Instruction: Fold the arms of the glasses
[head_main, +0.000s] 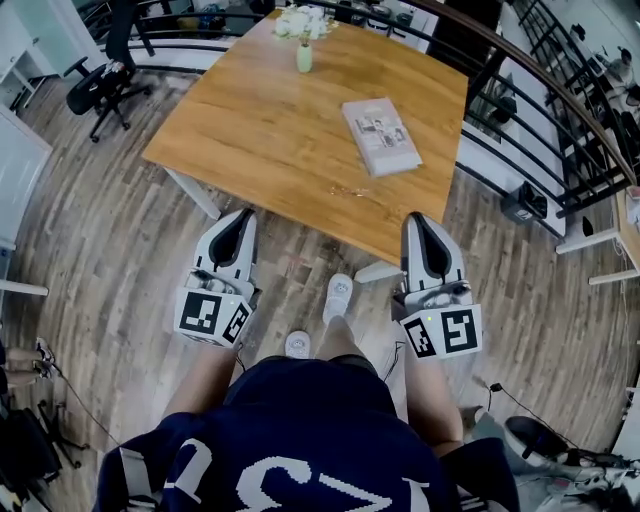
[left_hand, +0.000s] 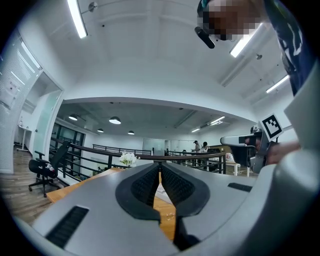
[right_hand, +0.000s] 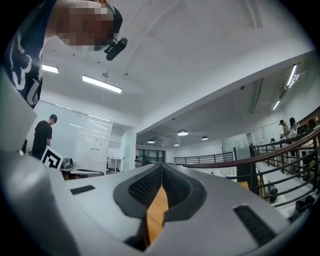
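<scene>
Navy shirt closest; left gripper and right gripper — jaws pressed together, empty — hover short of the tabletop's near edge.

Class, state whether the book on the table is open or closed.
Closed: the book lies flat on the table, only its cover showing.

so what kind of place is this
Probably an open-plan office on an upper level: a wooden table, a swivel office chair, and a railing running along the floor's edge.
</scene>
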